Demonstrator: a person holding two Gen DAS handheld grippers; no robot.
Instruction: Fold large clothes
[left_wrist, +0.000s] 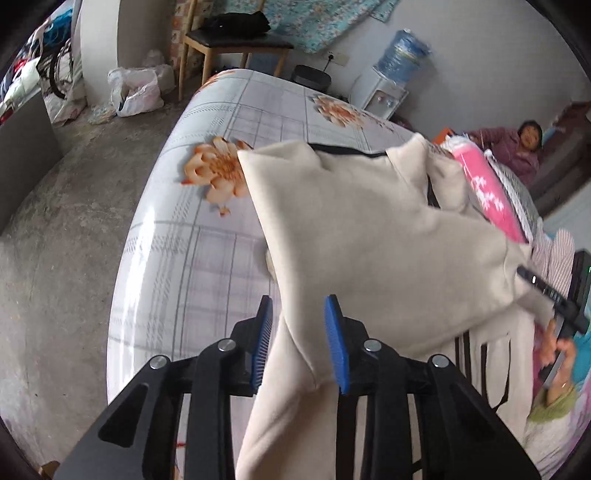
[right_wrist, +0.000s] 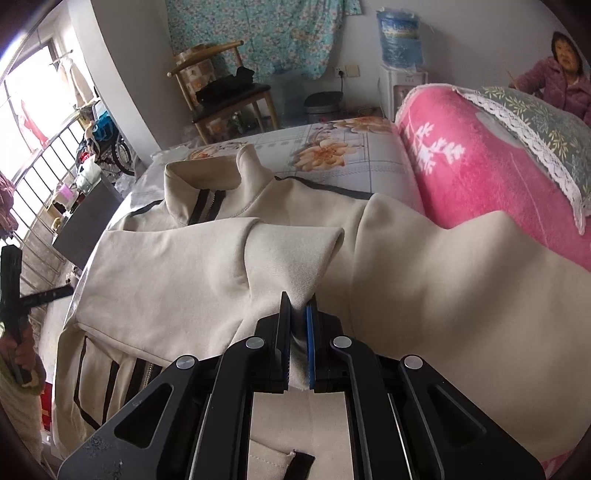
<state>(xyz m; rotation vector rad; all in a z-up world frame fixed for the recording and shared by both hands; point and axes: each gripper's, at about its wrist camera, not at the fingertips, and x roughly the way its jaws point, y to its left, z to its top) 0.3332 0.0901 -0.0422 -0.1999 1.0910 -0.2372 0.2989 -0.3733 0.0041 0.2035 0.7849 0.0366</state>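
A large beige zip jacket (right_wrist: 184, 266) with dark stripes lies spread on the flowered bed sheet (right_wrist: 369, 162), collar toward the far end. My right gripper (right_wrist: 299, 299) is shut on a raised fold of the jacket, which stands up as a peak in front of the jaws. In the left wrist view the jacket (left_wrist: 369, 221) hangs lifted over the sheet (left_wrist: 207, 258). A strip of it runs between the blue pads of my left gripper (left_wrist: 298, 299), which stand apart and do not pinch it. The right gripper's finger (left_wrist: 535, 284) grips the cloth at the right edge.
A rolled pink blanket (right_wrist: 461, 177) with a lace-edged pillow (right_wrist: 535, 122) lies along the bed's right side. A person in purple (right_wrist: 561, 77) sits beyond it. A wooden chair (right_wrist: 229, 99), a bin (right_wrist: 325, 101) and a water dispenser (right_wrist: 400, 55) stand past the bed. Concrete floor (left_wrist: 74, 221) lies left.
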